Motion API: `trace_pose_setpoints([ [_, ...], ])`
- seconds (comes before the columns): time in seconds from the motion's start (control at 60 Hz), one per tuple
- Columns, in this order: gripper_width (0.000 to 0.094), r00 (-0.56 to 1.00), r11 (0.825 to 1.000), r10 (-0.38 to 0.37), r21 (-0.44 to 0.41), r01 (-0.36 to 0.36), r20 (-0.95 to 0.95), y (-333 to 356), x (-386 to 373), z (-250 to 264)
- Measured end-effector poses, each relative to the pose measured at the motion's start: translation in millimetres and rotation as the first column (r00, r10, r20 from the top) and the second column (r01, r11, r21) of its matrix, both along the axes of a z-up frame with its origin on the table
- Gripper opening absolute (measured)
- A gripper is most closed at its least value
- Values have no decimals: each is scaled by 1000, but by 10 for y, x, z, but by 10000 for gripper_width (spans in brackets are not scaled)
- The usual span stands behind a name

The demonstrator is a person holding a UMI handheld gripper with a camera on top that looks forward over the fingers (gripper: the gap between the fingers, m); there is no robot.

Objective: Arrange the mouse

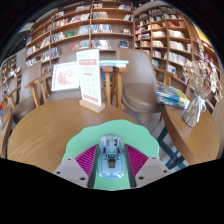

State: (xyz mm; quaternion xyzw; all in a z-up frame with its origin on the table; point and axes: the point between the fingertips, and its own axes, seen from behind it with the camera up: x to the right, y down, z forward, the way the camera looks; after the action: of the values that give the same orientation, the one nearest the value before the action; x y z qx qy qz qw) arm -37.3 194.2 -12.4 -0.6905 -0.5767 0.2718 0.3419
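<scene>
A pale blue, see-through mouse (110, 157) sits lengthwise between my fingers, its dark inner parts showing through the shell. My gripper (110, 162) is shut on it, the magenta pads (88, 158) pressing both sides. The mouse hangs over the near edge of a round wooden table (50, 125). The fingers hide its underside.
An upright leaflet stand (90, 80) and an open book display (66, 77) are at the table's far side. A brown chair (140, 85) stands beyond. A second table (197, 128) with magazines (174, 97) is to the right. Bookshelves (95, 25) line the back.
</scene>
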Motion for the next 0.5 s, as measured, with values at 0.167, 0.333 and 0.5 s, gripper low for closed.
trace_pose_setpoints([
  [0.167,864,1000,1000,-28,-12,28,-12,-10,139,212],
  [0.333,846,997,999,-47,1,47,-64,-205,766,887],
  [0.5,850,992,997,-77,24,80,-96,-548,1686,1342],
])
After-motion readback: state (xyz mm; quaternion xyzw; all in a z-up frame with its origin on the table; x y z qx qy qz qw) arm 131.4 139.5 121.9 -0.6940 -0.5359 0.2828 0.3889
